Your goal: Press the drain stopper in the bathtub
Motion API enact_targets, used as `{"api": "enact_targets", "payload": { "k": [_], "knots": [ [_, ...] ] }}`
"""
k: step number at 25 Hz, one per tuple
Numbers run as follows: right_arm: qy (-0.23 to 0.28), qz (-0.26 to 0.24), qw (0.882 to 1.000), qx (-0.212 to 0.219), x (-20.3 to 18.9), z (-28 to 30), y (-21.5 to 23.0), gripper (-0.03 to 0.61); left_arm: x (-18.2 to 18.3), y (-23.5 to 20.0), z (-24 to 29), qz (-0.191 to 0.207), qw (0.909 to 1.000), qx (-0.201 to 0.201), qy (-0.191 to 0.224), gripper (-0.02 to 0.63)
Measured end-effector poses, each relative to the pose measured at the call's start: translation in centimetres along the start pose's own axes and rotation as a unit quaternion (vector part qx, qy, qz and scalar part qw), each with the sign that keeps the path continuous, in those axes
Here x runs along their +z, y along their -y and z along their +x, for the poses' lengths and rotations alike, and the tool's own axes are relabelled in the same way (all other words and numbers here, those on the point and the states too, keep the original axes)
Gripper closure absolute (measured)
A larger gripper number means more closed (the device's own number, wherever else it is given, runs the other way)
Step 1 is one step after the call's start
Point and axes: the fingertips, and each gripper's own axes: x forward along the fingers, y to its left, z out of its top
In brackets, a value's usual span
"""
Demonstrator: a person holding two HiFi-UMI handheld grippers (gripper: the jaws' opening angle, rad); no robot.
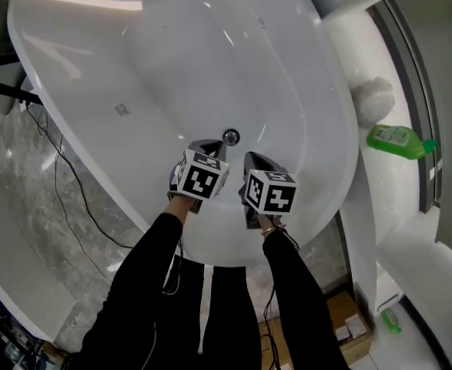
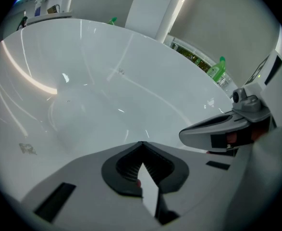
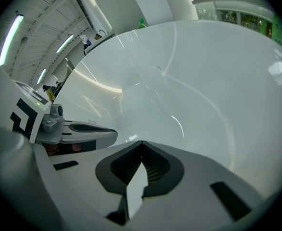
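Both tongs are closed tip to tip and empty. The left tongs [image 1: 209, 148] and right tongs [image 1: 257, 161] hang side by side low in the bathtub [image 1: 95, 75]. The drain stopper [image 1: 230, 136], a round chrome cap on the tub floor, lies just ahead, between their tips and nearer the left one. Only the head view shows it — each gripper view catches bare white tub and the other tool.

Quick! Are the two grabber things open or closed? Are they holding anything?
Left hand-held gripper: closed, holding nothing.
Right hand-held gripper: closed, holding nothing.
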Motion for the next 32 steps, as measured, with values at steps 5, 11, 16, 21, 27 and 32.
{"api": "enact_targets", "payload": {
  "k": [5, 11, 16, 21, 27, 32],
  "knots": [
    [0.007, 0.001, 1.0, 0.008, -0.2, -1.1, -0.6, 0.577, 0.3, 0.4, -1.5, -0.002, 1.0, 0.002, 0.002, 0.607],
    [0.01, 0.004, 1.0, 0.004, -0.4, -2.9, -1.1, 0.577, 1.0, 0.7, -3.6, 0.001, 0.9999, 0.006, 0.014, 0.607],
    [0.014, 0.005, 1.0, 0.001, -0.3, -4.2, -1.4, 0.577, 1.5, 1.0, -5.2, -0.004, 0.9998, 0.009, 0.02, 0.607],
    [0.02, 0.006, 1.0, 0.002, -0.1, -5.2, -2.1, 0.577, 1.6, 1.4, -6.4, -0.003, 0.9996, 0.007, 0.026, 0.607],
    [0.039, 0.008, 0.999, 0.01, 0.6, -6.7, -3.3, 0.577, 1.8, 1.8, -8.1, -0.005, 0.9994, 0.005, 0.033, 0.607],
    [0.051, 0.012, 0.999, 0.011, 0.8, -7.7, -3.9, 0.577, 2.0, 1.9, -9.4, -0.007, 0.999, 0.003, 0.043, 0.607]
  ]
}}
